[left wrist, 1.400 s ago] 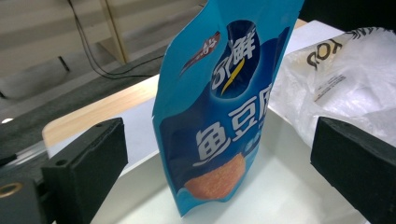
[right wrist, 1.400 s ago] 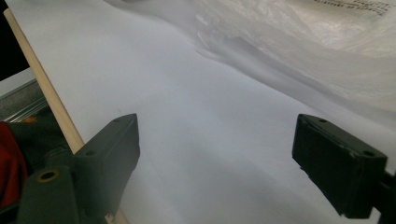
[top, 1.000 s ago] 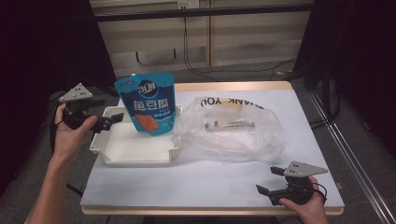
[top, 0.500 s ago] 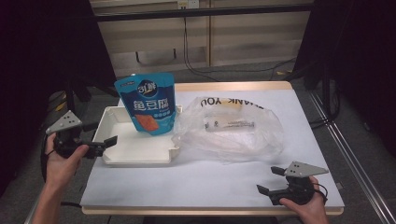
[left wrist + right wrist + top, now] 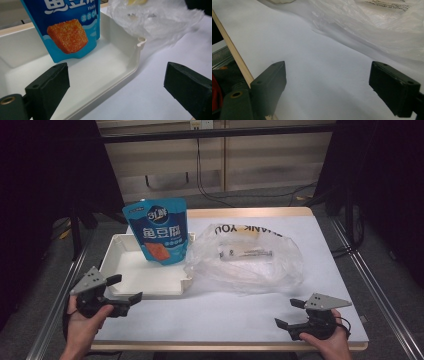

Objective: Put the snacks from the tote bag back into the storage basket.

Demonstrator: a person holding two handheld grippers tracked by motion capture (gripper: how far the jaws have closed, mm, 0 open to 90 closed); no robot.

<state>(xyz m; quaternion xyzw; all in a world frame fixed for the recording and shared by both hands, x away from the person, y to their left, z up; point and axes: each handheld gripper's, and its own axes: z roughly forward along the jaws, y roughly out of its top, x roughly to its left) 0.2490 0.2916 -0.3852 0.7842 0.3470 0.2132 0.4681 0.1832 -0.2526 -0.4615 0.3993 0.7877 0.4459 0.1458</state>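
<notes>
Blue stand-up food pouch (image 5: 161, 232) upright in white rectangular plastic tray (image 5: 131, 287); left gripper (image 5: 121, 289) at 7 o'clock and right gripper (image 5: 289, 312) at 5 o'clock, wide open, apparently empty.

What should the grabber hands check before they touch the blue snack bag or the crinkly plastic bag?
1. Left gripper open with nothing between the jaws: ok.
2. Right gripper open with nothing between the jaws: ok.
3. Blue snack pouch standing upright in the white tray: ok.
4. Clear plastic bag lying on the table beside the tray: ok.
5. Which way the bag's opening faces: cannot tell.
6. Bare table in front of the right gripper: ok.
</notes>
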